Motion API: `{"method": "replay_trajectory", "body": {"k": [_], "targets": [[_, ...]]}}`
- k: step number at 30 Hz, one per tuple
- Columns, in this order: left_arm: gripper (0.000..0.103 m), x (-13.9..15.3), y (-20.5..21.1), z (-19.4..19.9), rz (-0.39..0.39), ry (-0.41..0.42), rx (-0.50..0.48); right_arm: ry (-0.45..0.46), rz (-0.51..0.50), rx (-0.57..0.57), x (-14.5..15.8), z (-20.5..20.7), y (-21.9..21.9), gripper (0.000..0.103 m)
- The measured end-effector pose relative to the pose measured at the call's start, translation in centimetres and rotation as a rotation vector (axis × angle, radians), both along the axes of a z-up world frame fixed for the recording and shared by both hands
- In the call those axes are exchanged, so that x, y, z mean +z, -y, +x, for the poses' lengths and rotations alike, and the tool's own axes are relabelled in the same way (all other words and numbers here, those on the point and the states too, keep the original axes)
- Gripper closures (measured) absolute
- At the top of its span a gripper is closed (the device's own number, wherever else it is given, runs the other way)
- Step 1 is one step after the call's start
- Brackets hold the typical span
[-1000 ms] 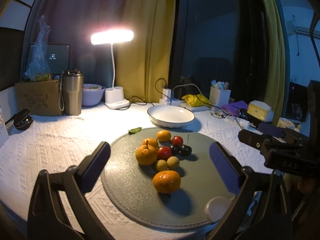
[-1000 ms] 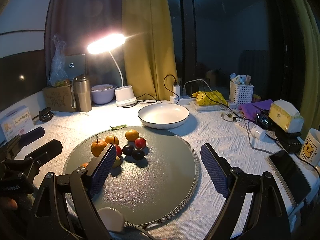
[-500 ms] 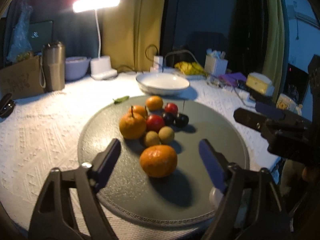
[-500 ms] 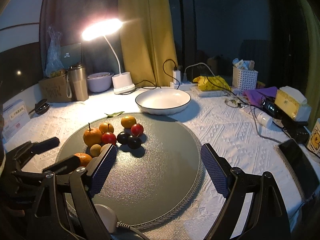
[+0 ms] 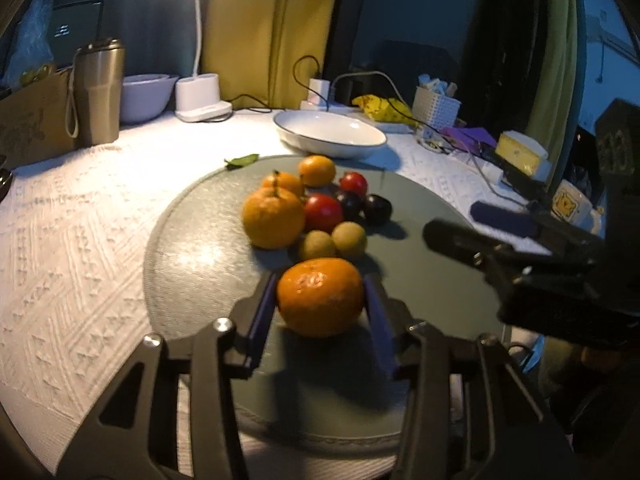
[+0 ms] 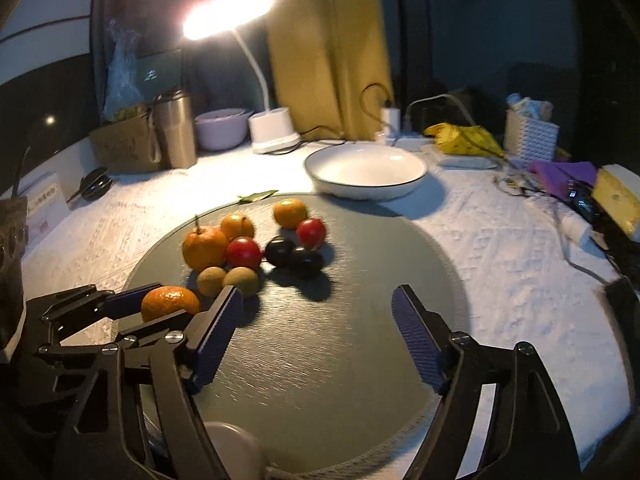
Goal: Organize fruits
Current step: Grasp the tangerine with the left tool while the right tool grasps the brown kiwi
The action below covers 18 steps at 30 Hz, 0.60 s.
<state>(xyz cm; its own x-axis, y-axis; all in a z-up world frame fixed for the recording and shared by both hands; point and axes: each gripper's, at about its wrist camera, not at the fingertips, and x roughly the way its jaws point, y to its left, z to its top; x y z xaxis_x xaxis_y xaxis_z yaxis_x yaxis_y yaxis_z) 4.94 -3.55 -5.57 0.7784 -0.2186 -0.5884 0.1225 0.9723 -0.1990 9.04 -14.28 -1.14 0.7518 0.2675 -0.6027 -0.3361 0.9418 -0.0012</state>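
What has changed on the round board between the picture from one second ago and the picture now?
The left gripper has come forward and down, and its jaws have just been closing; its fingers now sit against both sides of the front orange. The right gripper moved nearer the fruit, closing slightly with nothing between its fingers. The other fruits, the round board and the white bowl stayed in place.

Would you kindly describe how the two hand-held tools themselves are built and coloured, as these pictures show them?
Both look alike. The left tool has two black angular fingers with triangular cut-outs and silver screw heads, each ending in a flat dark blue pad. The right tool has the same black frame, and its blue pads are finely ribbed. No sleeve or cable on the tools can be made out.
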Motion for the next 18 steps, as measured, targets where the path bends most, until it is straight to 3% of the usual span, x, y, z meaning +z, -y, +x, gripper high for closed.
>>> {"method": "replay_trajectory", "body": {"k": [4,8,11,13,18], "targets": [[0.058,0.8,-1.6,-0.1,-0.009,0.026,0.024,-0.056,0.007,0.048,-0.6,1.1,-1.8,0.04],[0.058,1.0,-3.2,0.1,-0.02,0.034,0.052,-0.109,-0.001,0.088,-1.4,2.1,-3.3,0.044],[0.058,0.9,-4.2,0.3,-0.034,0.028,0.07,-0.146,-0.015,0.102,-2.0,2.8,-4.2,0.059],[0.058,0.9,-4.8,0.5,-0.038,0.026,0.079,-0.167,-0.025,0.111,-2.4,3.3,-4.7,0.063],[0.058,1.0,-5.5,0.9,-0.041,0.024,0.092,-0.209,-0.034,0.135,-2.6,4.2,-5.5,0.064]]}}
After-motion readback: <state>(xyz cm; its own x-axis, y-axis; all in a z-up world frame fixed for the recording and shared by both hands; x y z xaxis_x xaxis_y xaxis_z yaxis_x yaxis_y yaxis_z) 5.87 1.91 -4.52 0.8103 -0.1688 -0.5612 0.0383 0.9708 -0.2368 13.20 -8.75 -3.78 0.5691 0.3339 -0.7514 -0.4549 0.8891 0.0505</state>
